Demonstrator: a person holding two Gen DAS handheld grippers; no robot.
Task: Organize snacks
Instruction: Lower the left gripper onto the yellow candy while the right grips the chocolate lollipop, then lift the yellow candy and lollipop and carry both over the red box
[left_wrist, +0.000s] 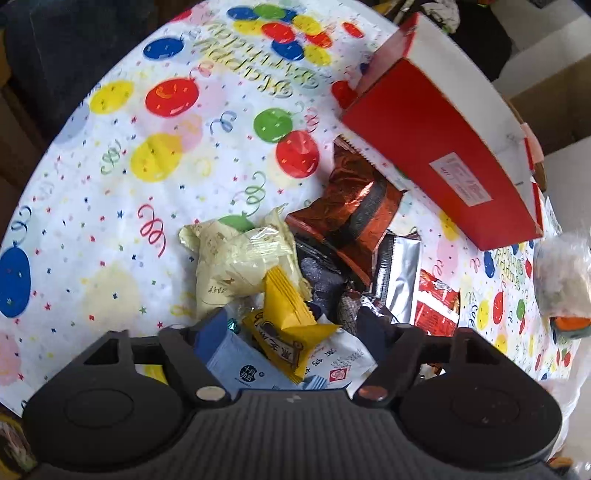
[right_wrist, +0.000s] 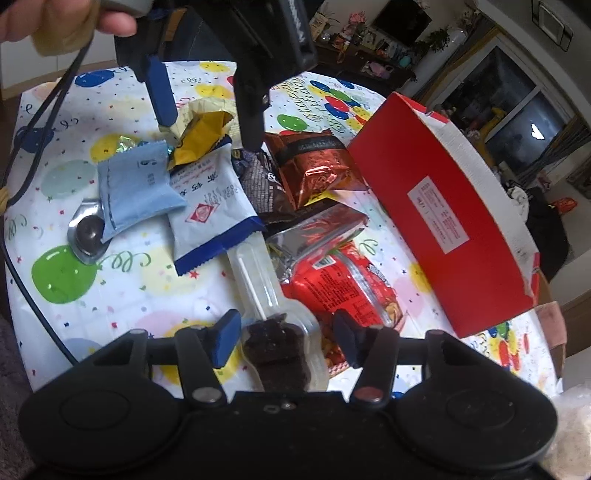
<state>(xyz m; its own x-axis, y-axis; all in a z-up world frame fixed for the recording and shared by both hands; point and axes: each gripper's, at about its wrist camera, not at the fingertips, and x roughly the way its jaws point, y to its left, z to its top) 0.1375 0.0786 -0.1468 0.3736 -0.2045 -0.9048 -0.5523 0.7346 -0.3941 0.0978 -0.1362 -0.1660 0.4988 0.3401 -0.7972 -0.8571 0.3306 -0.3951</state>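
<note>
snack pile (right_wrist: 258, 206) on bench (right_wrist: 122, 295), beside red box (right_wrist: 443, 214). left gripper (right_wrist: 212, 127) fingers apart astride yellow packet (right_wrist: 199, 142); right gripper (right_wrist: 284, 338) fingers apart around lollipop (right_wrist: 275, 343). risk: overlapping wrappers dragged along, slippery plastic slipping.

I take the red box (right_wrist: 443, 210) as my landmark. It lies tilted along the far right of the table (left_wrist: 110, 206) and walls off that side; nothing of mine passes there except over its top. Snack packets (right_wrist: 314, 173) crowd right against its near long side, overlapping, leaving only slivers of cloth between them. Well away from the box, past the pile, the balloon-print cloth is bare and wide. My left gripper (right_wrist: 207, 122) hangs over the pile's far end, blocking that approach for my right gripper (right_wrist: 284, 336). By the box's near corner cloth shows, narrowly.
</note>
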